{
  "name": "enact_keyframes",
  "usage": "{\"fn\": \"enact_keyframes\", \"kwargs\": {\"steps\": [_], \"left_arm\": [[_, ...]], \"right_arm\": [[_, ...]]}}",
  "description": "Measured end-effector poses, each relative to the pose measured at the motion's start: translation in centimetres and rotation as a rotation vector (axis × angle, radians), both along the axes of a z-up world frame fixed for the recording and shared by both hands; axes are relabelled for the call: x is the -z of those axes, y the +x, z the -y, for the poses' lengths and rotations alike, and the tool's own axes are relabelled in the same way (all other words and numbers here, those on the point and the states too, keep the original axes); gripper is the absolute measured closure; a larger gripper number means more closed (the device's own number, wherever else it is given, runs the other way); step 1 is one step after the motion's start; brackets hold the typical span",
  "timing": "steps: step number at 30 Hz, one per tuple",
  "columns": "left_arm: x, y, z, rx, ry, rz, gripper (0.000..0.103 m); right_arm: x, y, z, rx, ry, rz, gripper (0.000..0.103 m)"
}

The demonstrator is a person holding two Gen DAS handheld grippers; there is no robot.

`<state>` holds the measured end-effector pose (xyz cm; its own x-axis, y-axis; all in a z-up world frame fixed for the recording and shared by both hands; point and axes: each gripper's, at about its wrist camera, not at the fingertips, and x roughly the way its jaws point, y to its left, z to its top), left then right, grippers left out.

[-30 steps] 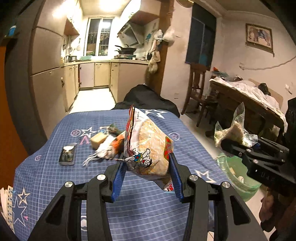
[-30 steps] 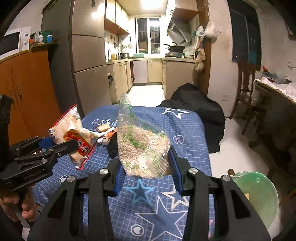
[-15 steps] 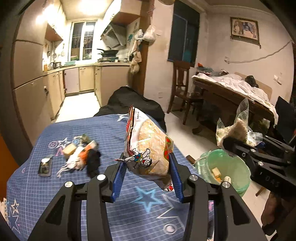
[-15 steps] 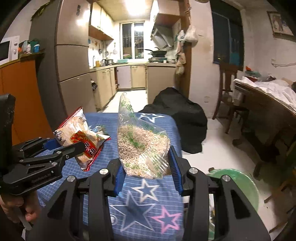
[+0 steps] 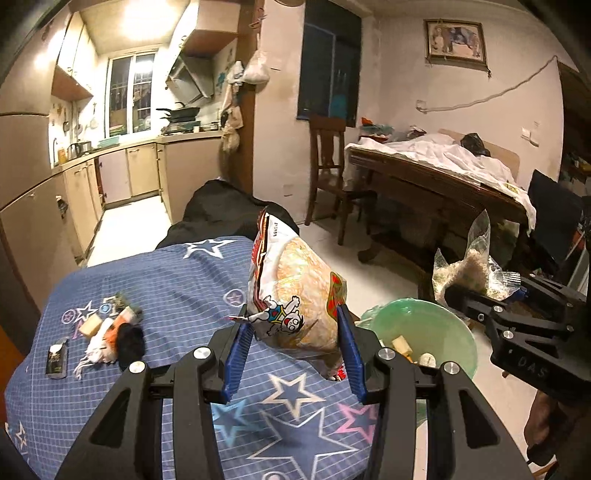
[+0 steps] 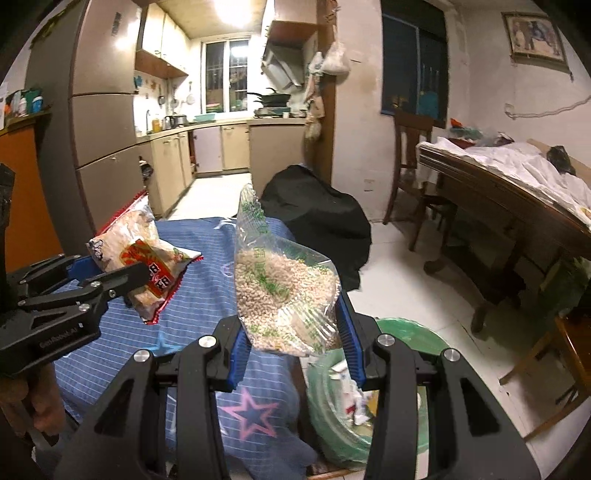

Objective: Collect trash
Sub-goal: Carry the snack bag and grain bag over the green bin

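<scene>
the left gripper has its fingers clenched on a snack bag. the right gripper grasps a clear grain bag above a green bin.

Black gripper frames, blue jaws, silver screws

Kitchen alcove at back: beige cabinets, barred window, range hood over a stove with a wok, bright ceiling light. Pale tiled floor. Whitish walls; framed picture high right. Dark window above a wooden chair. Wooden table under white cloth. Tall grey fridge, left.
</scene>
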<state>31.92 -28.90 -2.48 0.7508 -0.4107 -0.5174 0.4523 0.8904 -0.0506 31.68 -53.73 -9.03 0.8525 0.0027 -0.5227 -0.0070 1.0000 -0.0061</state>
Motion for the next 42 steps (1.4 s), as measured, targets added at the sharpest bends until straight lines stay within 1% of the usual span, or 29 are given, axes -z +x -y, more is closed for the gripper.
{"fn": "enact_keyframes", "kwargs": {"steps": [8, 13, 16, 20, 25, 29, 35, 42], "left_arm": [[0.3, 0.5, 4.4, 0.070, 0.007, -0.007, 0.057], [0.5, 0.8, 8.2, 0.136, 0.008, -0.009, 0.057], [0.8, 1.1, 10.1, 0.172, 0.001, -0.021, 0.057], [1.8, 1.9, 12.5, 0.214, 0.004, -0.054, 0.057], [3.7, 3.4, 15.5, 0.260, 0.018, -0.107, 0.057], [5.3, 4.6, 17.4, 0.286, 0.024, -0.147, 0.057], [8.3, 6.1, 20.3, 0.306, 0.078, -0.194, 0.057], [11.5, 7.5, 21.5, 0.305, 0.120, -0.244, 0.057]], "right_arm": [[1.1, -0.3, 4.0, 0.065, 0.007, -0.046, 0.062], [1.9, -0.5, 7.0, 0.109, 0.019, -0.078, 0.062], [2.6, -0.4, 9.2, 0.139, 0.036, -0.105, 0.062], [3.6, -0.2, 10.9, 0.158, 0.053, -0.146, 0.062], [5.1, 0.7, 13.9, 0.174, 0.094, -0.209, 0.062], [6.0, 1.2, 15.5, 0.181, 0.118, -0.257, 0.062], [7.8, 2.2, 17.6, 0.185, 0.171, -0.334, 0.062], [9.4, 2.8, 18.5, 0.184, 0.182, -0.397, 0.062]]}}
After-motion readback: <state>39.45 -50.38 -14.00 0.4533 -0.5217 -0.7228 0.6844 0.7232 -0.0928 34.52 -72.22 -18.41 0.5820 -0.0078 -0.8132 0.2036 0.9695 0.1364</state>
